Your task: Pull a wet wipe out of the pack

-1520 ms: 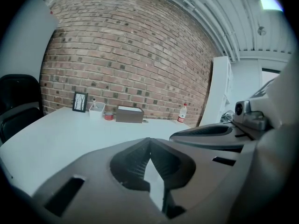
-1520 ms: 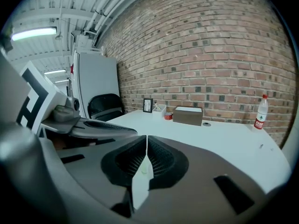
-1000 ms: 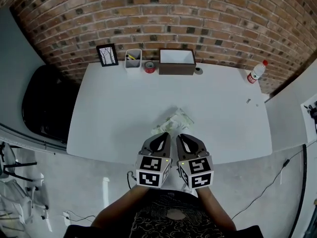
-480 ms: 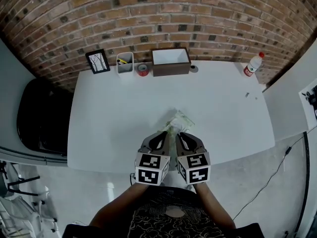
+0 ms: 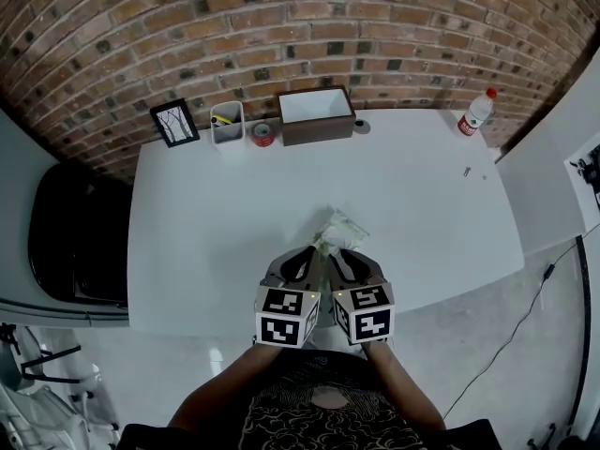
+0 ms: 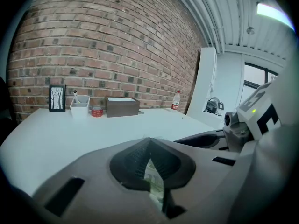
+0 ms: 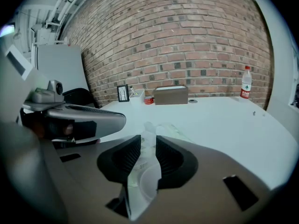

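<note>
The wet wipe pack [image 5: 339,227], pale green and white, lies crumpled on the white table [image 5: 216,223] just beyond both grippers. My left gripper [image 5: 310,252] is shut on the pack's near edge; in the left gripper view the jaw tips [image 6: 150,139] meet with the green pack [image 6: 154,183] pinched behind them. Close beside it, my right gripper [image 5: 336,251] is shut on a thin translucent sheet [image 7: 144,174] rising from the pack; whether it is the flap or a wipe I cannot tell. That sheet sticks out past the right gripper [image 7: 147,138].
Along the back edge by the brick wall stand a picture frame [image 5: 174,122], a white holder [image 5: 226,125], a red roll [image 5: 262,134] and a brown box [image 5: 316,115]. A bottle [image 5: 475,112] stands far right. A black seat [image 5: 70,242] is left of the table.
The two grippers have drawn closer together at the pack's near end. The head view has shifted a little.
</note>
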A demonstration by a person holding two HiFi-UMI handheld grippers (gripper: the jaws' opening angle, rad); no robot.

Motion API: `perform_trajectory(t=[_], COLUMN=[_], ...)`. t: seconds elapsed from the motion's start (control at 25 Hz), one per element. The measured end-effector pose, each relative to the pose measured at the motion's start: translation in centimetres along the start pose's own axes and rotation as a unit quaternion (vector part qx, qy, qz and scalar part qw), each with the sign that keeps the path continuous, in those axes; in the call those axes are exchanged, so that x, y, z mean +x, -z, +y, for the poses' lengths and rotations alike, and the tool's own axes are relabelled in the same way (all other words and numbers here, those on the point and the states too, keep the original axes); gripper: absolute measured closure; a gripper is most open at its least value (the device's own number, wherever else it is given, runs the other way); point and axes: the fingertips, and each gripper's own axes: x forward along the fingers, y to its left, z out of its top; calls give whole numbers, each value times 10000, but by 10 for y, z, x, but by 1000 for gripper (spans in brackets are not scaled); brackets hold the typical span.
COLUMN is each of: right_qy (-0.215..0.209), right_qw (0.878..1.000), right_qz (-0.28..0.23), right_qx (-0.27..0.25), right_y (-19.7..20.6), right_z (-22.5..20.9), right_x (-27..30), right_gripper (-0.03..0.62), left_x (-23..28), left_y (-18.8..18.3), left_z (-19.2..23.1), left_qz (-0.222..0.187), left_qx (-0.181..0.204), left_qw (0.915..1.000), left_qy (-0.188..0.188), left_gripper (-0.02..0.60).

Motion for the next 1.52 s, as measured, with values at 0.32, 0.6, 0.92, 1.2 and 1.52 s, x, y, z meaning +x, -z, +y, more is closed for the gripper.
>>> perform_trajectory(t=[0.32,0.6,0.92,1.2,1.52], right_qy=[147,161,64,54,33], right_qw=[9996,9998,10000,9998,9994], right_qz=[83,58,-47,-160,-311], right_qx=[217,108,45,-42,-163], right_y=[5,6,0,-7,-19], right_z=[-4,-1,2,2,0], right_x=[14,19,16,13,5], right_gripper=[503,559,572,572,572], left_x=[-1,-3,-7,-9,-11], left_y=[3,4,5,3,0], left_z=[7,10,12,12,10], left_qz=[50,47,21,-65,-111], left_qx=[33,84,44,-10,-9], left_qw=[10000,9999,10000,10000,9999], left_qy=[45,94,61,32,-24], left_gripper=[571,571,571,571,571])
